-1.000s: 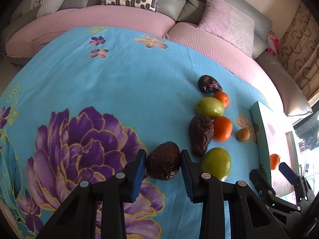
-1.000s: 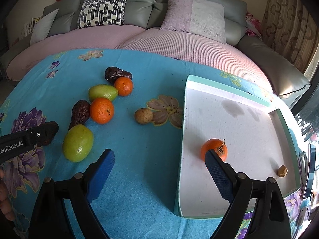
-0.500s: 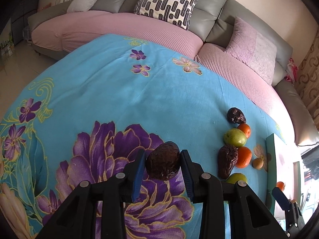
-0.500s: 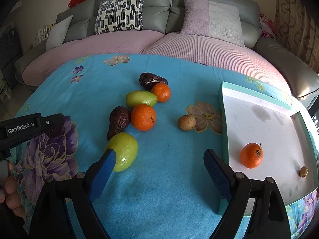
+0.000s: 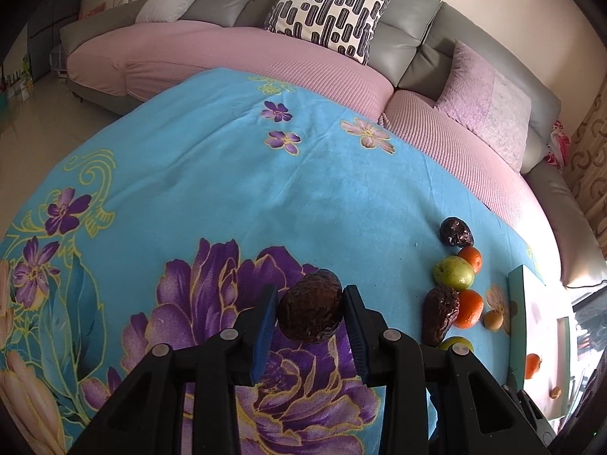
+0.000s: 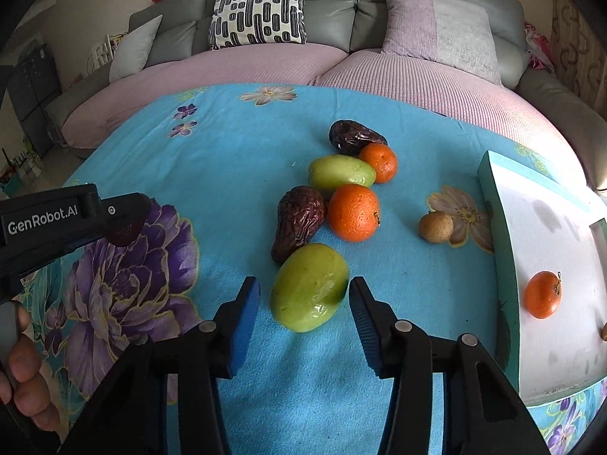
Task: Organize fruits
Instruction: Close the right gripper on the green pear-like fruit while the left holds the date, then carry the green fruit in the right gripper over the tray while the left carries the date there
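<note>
Left tool (image 5: 308,316) clenched on wrinkled dark-brown date (image 5: 309,309), lower centre of frame, over purple flower print on fuzzy blue cloth (image 5: 227,174). Right tool (image 6: 303,295) released, blue ribbed pads (image 6: 244,314) straddling smooth glossy green fruit (image 6: 309,292) without touching. Beyond it, cluster: shrivelled dates, dimpled oranges. White tray (image 6: 550,235), frame right, holds one orange (image 6: 542,294).

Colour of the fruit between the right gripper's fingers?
Yellow-green fruit, glossy; right gripper open around it. Right wrist view.
</note>
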Demonstrator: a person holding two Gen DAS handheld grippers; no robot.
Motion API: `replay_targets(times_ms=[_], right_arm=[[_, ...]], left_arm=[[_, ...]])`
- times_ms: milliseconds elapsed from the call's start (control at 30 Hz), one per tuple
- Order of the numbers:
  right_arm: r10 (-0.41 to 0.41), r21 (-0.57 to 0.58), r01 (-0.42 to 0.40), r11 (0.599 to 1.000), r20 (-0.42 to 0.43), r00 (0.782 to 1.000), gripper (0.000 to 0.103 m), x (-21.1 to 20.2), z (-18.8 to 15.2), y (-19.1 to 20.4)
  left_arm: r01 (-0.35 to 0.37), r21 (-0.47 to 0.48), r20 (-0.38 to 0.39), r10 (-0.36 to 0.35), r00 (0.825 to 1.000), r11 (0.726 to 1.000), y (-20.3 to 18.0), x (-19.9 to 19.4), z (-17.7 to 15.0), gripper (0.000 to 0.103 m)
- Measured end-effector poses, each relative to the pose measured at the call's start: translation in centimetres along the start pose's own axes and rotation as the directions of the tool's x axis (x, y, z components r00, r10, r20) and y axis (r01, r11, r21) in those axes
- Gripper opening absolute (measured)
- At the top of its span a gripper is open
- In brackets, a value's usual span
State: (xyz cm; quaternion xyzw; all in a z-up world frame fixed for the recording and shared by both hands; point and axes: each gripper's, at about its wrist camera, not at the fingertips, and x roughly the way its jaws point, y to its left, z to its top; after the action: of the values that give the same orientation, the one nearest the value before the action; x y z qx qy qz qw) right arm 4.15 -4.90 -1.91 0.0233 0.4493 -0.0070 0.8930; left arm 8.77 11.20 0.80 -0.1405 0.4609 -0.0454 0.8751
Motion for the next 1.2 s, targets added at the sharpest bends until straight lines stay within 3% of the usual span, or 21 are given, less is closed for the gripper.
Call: replay_targets(times_ms=[667,1200], right_arm=[[-0.018,0.009,0.018,1.000,-0.024,1.000,0.044,1.0,0.0,-0.1],[-0.035,0.055,0.030,0.998,0.079,0.996,0.043,-3.1,1.0,-2.4]], left_arm=[[0.005,0.007,-0.008,-0.005,1.000,1.000,0.0,0.2,0.0,0.037],[0.022,0.078,0.073,-0.028,0.997,0.997,-2.5,-2.7,0.4,0.037]])
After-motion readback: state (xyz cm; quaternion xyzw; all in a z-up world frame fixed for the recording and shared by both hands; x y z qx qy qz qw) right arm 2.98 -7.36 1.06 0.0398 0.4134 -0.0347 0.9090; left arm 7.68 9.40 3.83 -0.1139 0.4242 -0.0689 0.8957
